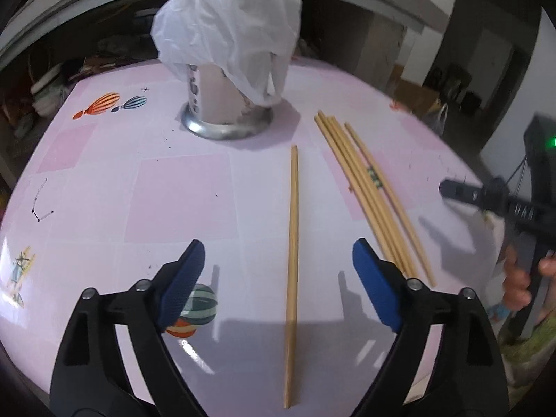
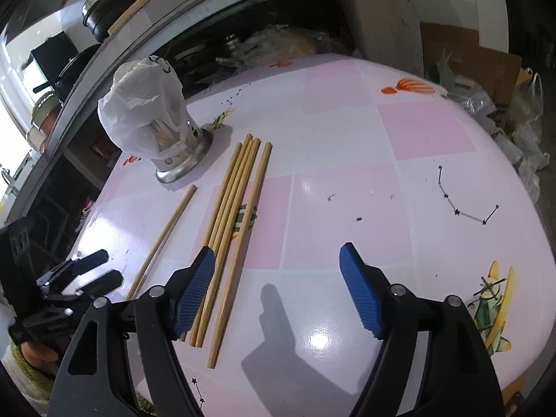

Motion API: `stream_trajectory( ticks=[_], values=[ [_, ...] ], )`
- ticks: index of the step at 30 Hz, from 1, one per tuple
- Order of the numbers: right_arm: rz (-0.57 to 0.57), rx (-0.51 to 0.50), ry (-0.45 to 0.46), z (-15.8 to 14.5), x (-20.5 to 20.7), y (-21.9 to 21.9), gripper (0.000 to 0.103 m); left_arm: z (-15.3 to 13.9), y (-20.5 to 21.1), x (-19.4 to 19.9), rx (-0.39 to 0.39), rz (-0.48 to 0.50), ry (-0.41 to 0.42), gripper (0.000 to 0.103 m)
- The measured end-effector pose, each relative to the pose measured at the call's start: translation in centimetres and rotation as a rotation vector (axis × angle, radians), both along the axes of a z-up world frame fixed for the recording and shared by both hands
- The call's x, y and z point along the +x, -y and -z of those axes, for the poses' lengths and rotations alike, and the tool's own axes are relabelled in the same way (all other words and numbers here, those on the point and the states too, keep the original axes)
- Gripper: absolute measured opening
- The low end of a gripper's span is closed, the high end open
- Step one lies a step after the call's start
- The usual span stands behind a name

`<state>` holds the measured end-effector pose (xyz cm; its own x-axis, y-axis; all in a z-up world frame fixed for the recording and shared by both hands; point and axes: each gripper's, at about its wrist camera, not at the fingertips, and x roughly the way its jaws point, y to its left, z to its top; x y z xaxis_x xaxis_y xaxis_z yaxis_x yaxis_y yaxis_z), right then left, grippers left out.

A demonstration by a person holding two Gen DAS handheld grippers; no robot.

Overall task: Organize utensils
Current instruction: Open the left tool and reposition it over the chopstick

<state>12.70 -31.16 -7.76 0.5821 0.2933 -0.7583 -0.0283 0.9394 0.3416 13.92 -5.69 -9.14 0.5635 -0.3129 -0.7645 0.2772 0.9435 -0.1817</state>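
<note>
While lying loose, one chopstick [image 1: 293,260] between spread left tongs [image 1: 278,283]; right tongs [image 2: 276,290] spread, empty, beside bundle [image 2: 229,229].

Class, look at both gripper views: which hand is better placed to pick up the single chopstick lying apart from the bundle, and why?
Probably the left. The left gripper stands open with the single chopstick lying between its fingers, while the right gripper sits beside the bundle.

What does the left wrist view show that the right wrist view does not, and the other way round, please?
Only the left wrist view shows the two striped balloon prints beside the holder. Only the right wrist view shows the yellow aeroplane print and the dark pot on the counter. Both show the bag-covered holder, the lone chopstick and the chopstick group.
</note>
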Motion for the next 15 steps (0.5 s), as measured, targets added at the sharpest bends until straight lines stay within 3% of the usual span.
stream_trajectory(
  ticks=[7,15],
  values=[
    [0.017,-0.098,0.049,-1.1,-0.1,-0.7,0.086,0.3,-2.8,1.1,-0.223,-0.082,-0.115,0.089],
    [0.046,-0.197,0.133,-2.2,-0.6,-1.6,0.097,-0.7,-4.0,1.3,-0.216,-0.117,-0.030,0.091]
  ],
)
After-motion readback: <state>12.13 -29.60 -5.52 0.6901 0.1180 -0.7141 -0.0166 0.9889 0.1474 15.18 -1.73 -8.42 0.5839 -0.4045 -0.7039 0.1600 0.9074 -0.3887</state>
